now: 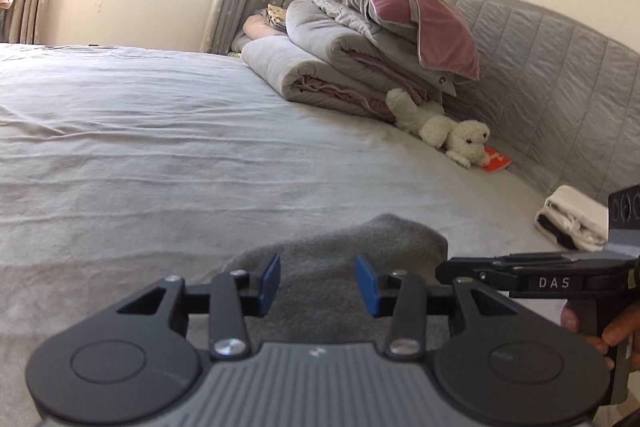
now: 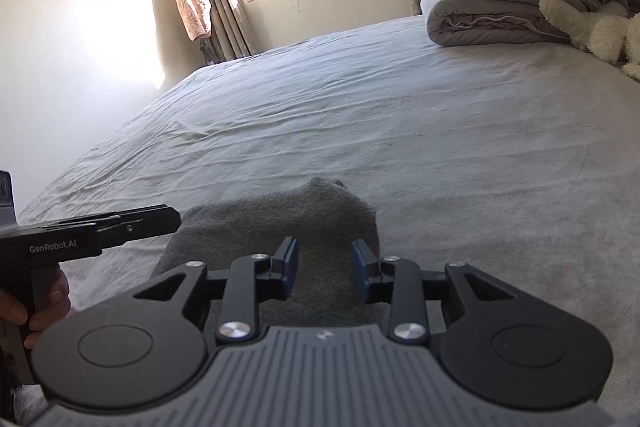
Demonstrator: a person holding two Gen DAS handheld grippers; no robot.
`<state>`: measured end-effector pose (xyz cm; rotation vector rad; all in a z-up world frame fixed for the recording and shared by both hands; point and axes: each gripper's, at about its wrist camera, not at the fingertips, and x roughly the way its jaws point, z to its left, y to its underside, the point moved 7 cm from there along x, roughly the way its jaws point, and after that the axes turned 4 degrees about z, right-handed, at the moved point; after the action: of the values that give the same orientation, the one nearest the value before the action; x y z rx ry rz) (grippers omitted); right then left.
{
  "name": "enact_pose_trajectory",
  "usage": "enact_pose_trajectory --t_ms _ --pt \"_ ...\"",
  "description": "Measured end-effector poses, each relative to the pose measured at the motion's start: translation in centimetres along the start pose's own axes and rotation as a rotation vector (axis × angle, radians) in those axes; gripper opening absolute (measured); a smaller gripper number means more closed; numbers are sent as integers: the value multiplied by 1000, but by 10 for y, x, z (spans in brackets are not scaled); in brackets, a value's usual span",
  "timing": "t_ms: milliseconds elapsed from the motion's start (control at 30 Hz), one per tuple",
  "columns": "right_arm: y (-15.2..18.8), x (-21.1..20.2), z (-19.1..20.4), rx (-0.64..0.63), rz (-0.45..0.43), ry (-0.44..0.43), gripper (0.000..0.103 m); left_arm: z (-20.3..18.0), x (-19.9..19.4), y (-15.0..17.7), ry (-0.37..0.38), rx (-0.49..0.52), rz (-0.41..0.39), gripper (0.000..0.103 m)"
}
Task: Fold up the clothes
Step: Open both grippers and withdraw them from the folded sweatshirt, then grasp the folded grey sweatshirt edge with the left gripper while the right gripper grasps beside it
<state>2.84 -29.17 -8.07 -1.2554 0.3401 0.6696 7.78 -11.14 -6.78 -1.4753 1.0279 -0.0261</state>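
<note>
One grey folded garment [image 1: 340, 251] on the bed [image 1: 160, 147], near edge, directly under both grippers; one more folded white item [image 1: 572, 221] sits well apart by the grey headboard [image 1: 540, 67]. Also one stack of rolled quilts [image 1: 340, 59] with one pink pillow [image 1: 400, 11] on top, one white plush toy [image 1: 440, 129] at its base, and one orange card [image 1: 496, 161] just beside the toy. Garment lies flat, and its rounded far end points away across the bed; can't tell the long axis, as the near part is hidden by the tools. Left gripper [image 1: 318, 285]: jaws partly apart, nothing pinched, blue pads [image 1: 270, 277] clear of the cloth below. Right gripper [image 2: 325, 273]: same, partly apart, empty, over the garment. One hand [image 2: 44, 303] visible on each handle.
</note>
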Motion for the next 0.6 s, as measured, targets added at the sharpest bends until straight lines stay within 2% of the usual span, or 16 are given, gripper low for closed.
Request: enact_pose_trajectory --t_ms 100,167,233,300,367,467,600 --pt "4 4 -2 -15 34 28 36 -1 1 1 -55 30 30 44" --pt "3 1 -5 -5 38 42 37 2 -2 -3 -70 5 48 56" --pt "1 -3 -6 -3 42 62 41 8 -6 -4 -88 -36 71 63" --pt "0 -5 -5 -13 61 85 45 12 -8 -1 -107 -72 123 65" --pt "1 -8 -3 -23 78 82 50 15 -11 2 -116 -89 167 71" --pt "0 -10 -1 -21 95 81 61 17 -15 7 -103 -111 205 83" --pt "2 -8 0 8 153 102 66 17 -19 7 -50 -148 226 94"
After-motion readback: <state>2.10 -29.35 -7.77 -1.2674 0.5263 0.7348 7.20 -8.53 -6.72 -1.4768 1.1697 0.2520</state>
